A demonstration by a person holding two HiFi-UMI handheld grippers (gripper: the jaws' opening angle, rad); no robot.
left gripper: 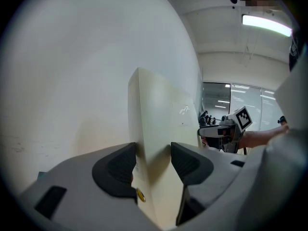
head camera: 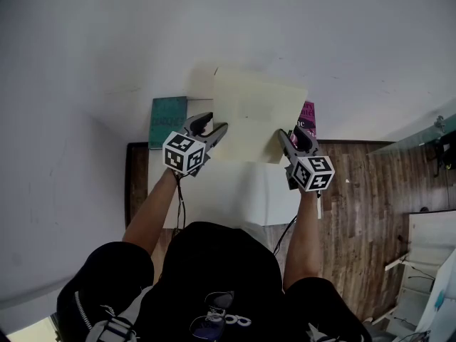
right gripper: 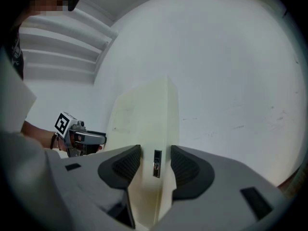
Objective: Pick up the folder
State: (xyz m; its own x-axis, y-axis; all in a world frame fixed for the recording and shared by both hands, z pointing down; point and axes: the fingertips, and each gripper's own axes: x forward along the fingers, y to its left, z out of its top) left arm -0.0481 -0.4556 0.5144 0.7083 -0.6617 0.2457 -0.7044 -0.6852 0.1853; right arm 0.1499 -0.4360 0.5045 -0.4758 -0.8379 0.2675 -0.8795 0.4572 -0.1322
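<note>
A cream folder is held up in front of the white wall, above the white table. My left gripper is shut on its left edge and my right gripper is shut on its right edge. In the left gripper view the folder stands edge-on between the dark pads, which press on both its faces. The right gripper view shows the folder's thick edge, with a small metal clip on it, clamped between the pads. Each gripper view also shows the other gripper at the far edge: the right gripper and the left gripper.
A teal book lies left of the folder and a magenta book peeks out at its right. Wooden floor runs to the right, with a glass shelf and white furniture further right.
</note>
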